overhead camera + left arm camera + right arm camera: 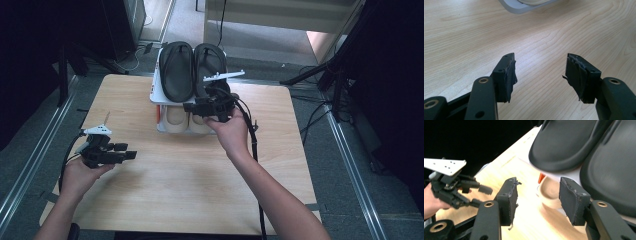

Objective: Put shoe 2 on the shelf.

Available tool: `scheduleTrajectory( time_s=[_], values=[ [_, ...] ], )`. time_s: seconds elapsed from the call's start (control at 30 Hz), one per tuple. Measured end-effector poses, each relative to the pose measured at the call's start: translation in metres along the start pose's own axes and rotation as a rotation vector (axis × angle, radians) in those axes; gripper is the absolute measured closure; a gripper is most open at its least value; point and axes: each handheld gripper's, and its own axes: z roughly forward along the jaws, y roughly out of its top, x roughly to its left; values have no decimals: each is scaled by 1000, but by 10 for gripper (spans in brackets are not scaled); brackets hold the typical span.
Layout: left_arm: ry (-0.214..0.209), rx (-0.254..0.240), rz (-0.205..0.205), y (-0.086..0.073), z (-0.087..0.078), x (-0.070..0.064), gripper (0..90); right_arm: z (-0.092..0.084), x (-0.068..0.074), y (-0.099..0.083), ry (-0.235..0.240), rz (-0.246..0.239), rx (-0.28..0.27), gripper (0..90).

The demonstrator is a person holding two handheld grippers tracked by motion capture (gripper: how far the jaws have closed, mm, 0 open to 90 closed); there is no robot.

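Jaws on your right gripper [537, 200] stand wide apart with nothing between the pads; in the right gripper view they frame the toe of a beige slipper [550, 191] on the lower level of the white shoe rack [156, 92]. That slipper is blurred and half hidden by the shelf above it, so how close the pads are to it is hard to say; they look just short of it. An orange bit beside the slipper is too small to identify. On the upper level lie two black sandals [192, 67], side by side, their far ends cut off in the right gripper view. From the high view your right gripper sits at the rack's near right corner and covers part of the right sandal's heel and part of the lower pair.

Your left gripper [540, 75] is likewise wide open and holds nothing, its pads hovering over bare wood of the bench [190, 185], well apart from the rack, whose white corner alone peeks in at the top of the left gripper view.
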Motion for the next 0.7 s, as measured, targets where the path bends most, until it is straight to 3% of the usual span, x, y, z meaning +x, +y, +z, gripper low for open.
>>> scheduleTrajectory(
  time_s=[0.37,0.53,0.63,0.7],
  values=[
    [3,6,1,0,1,-1,418,-1,-9,-38,60,-34,5,493],
    [4,7,2,0,0,0,418,0,-20,-55,87,-20,12,493],
    [6,5,-3,0,0,1,418,0,-26,-64,91,-31,22,493],
    [8,7,1,0,0,1,417,0,-27,-70,70,-50,27,485]
  ],
)
